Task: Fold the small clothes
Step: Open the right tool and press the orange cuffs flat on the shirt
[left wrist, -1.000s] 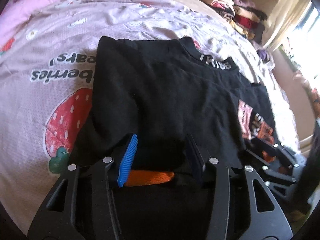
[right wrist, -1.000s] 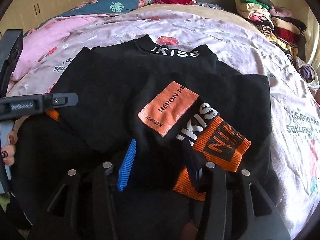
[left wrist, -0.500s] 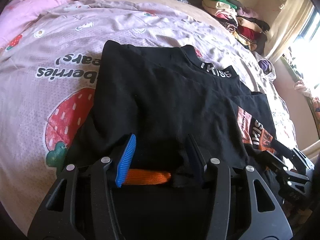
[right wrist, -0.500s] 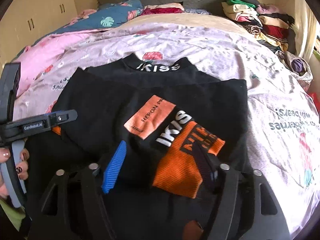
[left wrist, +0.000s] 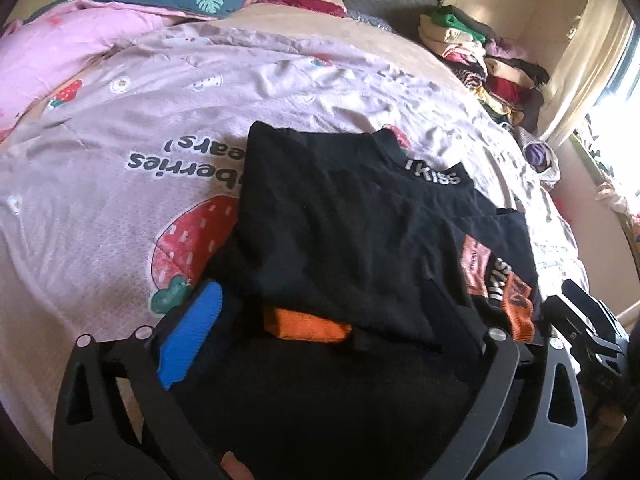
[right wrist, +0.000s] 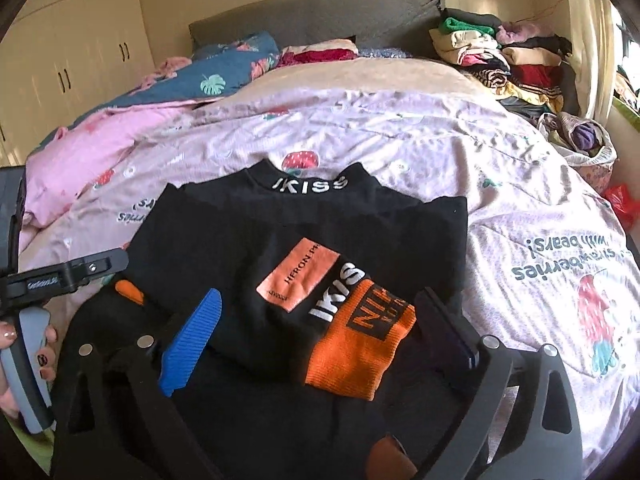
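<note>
The left gripper [left wrist: 340, 320] is spreading its jaws wide, gripping nothing; an orange cuff [left wrist: 306, 324] of the black sweater [left wrist: 340, 232] is lying loose between them. The right gripper [right wrist: 324, 332] is likewise opening its jaws, with the other orange cuff [right wrist: 360, 354] resting free on the cloth between its fingers. The sweater is lying on the bed with both sleeves folded in across the body and its collar pointing toward the headboard [right wrist: 320, 12]. Under it, a lilac bedspread [right wrist: 400, 136] printed with strawberries is covering the bed, with a pink blanket [right wrist: 84, 156] and a teal leaf-print pillow [right wrist: 224, 72] beyond. A pile of folded clothes [right wrist: 500, 60] is sitting at the far right corner, and cream wardrobe doors [right wrist: 72, 48] are lining the left wall. Both grippers are tilting down toward the sweater. A hand [right wrist: 24, 344] is holding the left gripper's handle at the right view's left edge, partly cut off. The sweater's near hem is lost in shadow.
</note>
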Demonstrator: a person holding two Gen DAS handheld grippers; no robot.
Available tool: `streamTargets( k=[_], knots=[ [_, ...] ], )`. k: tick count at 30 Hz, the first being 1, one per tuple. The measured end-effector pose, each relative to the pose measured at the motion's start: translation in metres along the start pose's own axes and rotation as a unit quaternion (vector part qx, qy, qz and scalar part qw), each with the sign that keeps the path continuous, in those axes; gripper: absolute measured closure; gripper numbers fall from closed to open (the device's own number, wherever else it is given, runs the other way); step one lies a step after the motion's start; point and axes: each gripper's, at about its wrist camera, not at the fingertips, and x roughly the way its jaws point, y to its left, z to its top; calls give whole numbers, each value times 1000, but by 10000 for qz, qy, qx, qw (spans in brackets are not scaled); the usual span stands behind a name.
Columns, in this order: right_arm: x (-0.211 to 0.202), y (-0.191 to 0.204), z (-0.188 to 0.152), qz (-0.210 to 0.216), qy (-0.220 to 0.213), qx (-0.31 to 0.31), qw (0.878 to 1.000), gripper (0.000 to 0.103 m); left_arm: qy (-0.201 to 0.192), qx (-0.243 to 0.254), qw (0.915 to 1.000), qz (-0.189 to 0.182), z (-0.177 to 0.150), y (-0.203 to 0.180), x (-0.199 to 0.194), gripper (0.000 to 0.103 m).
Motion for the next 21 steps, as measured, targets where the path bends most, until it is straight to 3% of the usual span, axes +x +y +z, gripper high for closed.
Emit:
streamTargets(
  k=[21],
  knots=[
    [-72,13,13,102,-846,55,9963,5,-500,470,9975,-147,-17,-20,-73,10]
  ],
)
